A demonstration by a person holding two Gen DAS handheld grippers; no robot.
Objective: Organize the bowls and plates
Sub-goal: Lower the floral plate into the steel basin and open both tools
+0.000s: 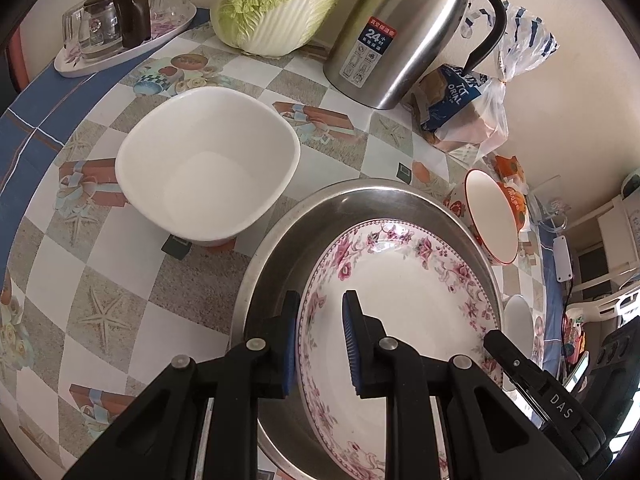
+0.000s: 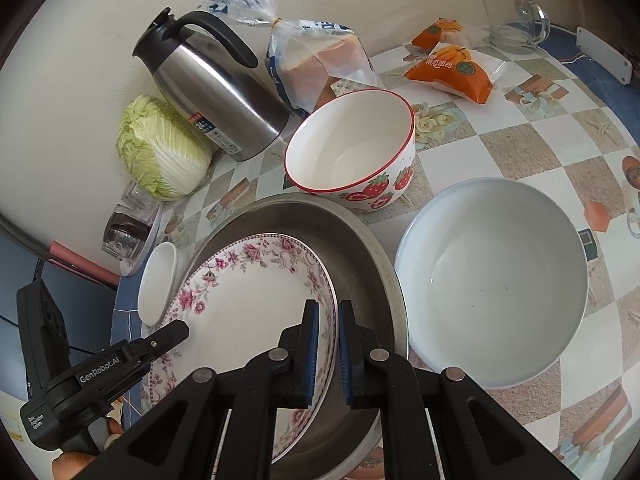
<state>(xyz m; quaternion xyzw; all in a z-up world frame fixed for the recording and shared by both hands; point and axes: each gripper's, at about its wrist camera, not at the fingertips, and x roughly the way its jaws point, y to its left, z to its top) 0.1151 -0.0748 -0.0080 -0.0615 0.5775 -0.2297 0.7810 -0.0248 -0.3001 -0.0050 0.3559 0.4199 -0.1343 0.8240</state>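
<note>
Floral plate point(image 1: 400, 320): white with a pink flower border, lying tilted inside the steel basin point(image 1: 360, 204), lower centre of both views.

Left gripper point(image 1: 320, 340): lower centre of the left view; jaws narrow, one blue pad either side of the plate's left rim, closed on it. It also shows at the lower left of the right view point(image 2: 176, 330).

Right gripper point(image 2: 328, 344): lower centre of the right view; jaws nearly together, clamped on the plate's right rim, which sits between the blue pads.

Steel basin point(image 2: 360, 240): round, shallow, resting on the checked tablecloth point(image 1: 120, 280).

White square bowl point(image 1: 208, 164): left of centre in the left view, just beside the basin, empty.

Strawberry bowl point(image 2: 352, 148): red-rimmed, upper centre of the right view, touching or nearly touching the basin's far edge.

Pale round bowl point(image 2: 492, 280): right of the right view, just beside the basin, empty.

Steel thermos jug point(image 1: 404, 28): top of the left view, near the wall.

Napa cabbage point(image 1: 280, 4): top centre, left of the jug.

Bagged bread point(image 2: 320, 60): beside the jug.

Tray of glasses point(image 1: 120, 28): upper left of the left view.
</note>
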